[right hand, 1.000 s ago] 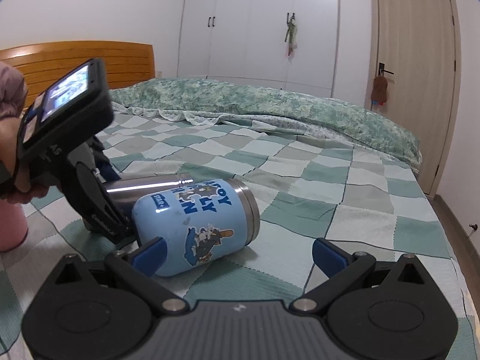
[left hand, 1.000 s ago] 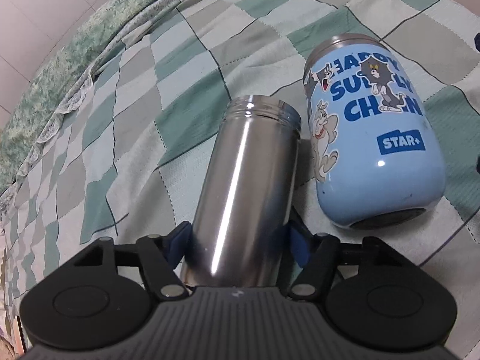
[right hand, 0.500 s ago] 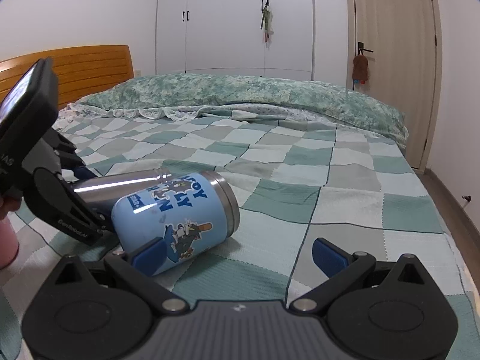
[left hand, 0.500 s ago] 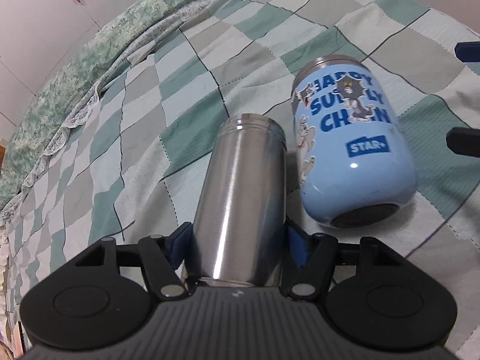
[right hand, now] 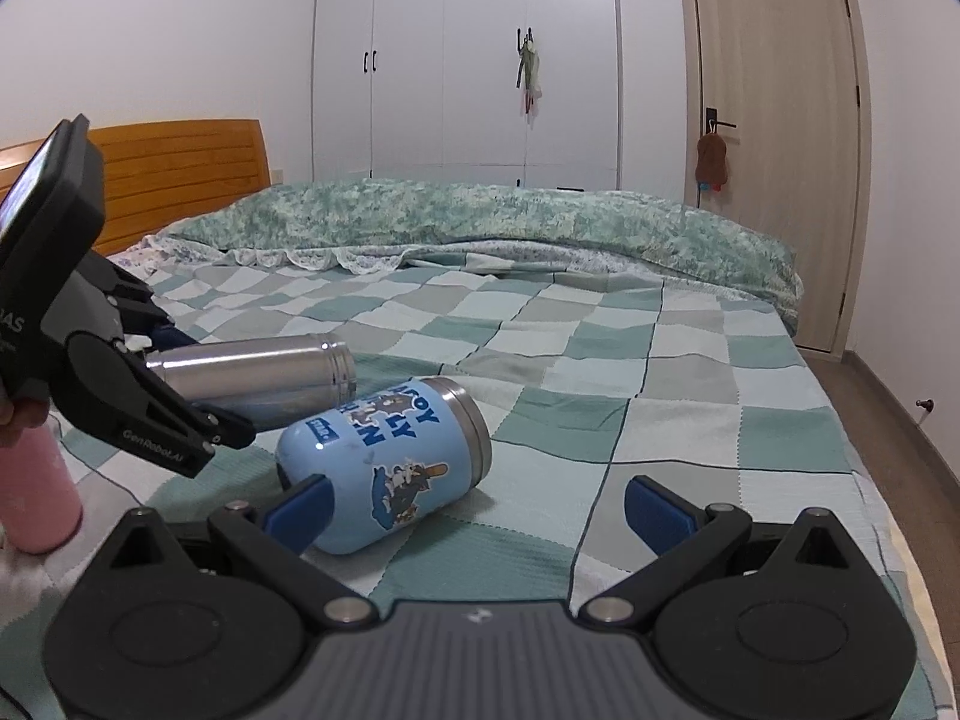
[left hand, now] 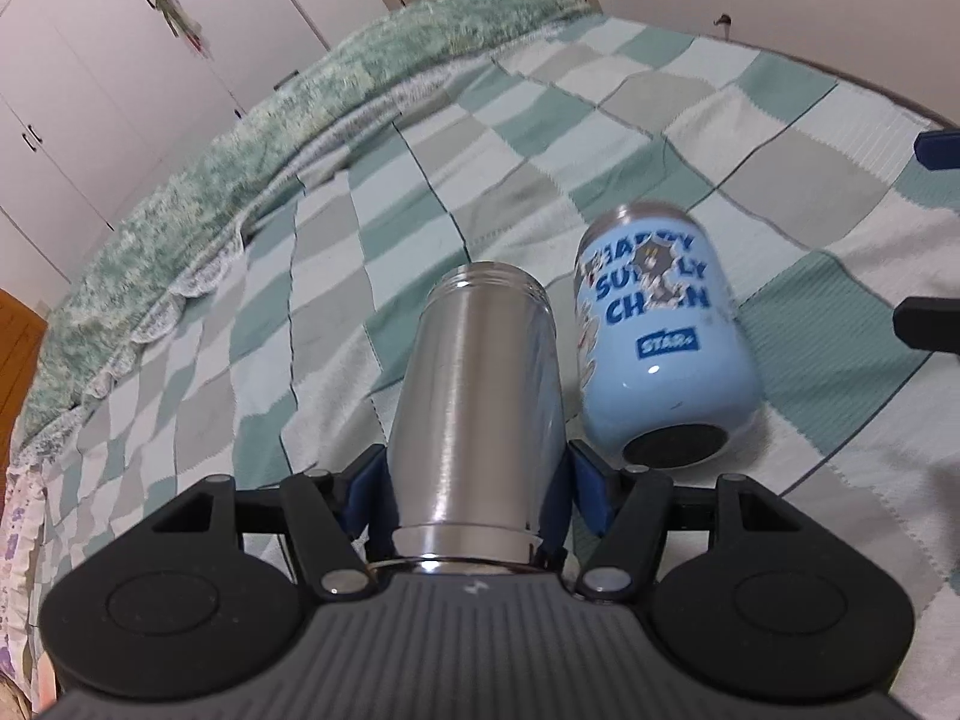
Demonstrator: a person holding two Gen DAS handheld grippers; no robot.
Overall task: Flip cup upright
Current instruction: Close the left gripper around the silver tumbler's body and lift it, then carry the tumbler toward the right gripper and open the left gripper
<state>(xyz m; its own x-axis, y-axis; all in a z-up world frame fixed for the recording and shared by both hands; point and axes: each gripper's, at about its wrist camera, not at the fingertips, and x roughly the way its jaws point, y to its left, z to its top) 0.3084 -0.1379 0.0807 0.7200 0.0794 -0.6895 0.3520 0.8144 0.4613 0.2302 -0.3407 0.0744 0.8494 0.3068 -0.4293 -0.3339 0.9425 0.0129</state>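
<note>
Left gripper (left hand: pixel 474 480) clamps the steel cup (left hand: pixel 480 396) near its base, tilted off the checked blanket (left hand: pixel 600 138) just beside the blue cartoon cup (right hand: pixel 384 468) lying sideways, while the right gripper (right hand: pixel 480 510) hangs wide open, empty.

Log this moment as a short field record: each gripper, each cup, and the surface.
left gripper: shut on steel cup, held off the blanket
steel cup: lifted, near horizontal, open mouth pointing away from the gripper
right gripper: open, holding nothing
blue cartoon cup: lying on its side on the blanket, metal rim toward the door
pink bottle: at the left edge, partly seen
surface: checked blanket on a bed
</note>
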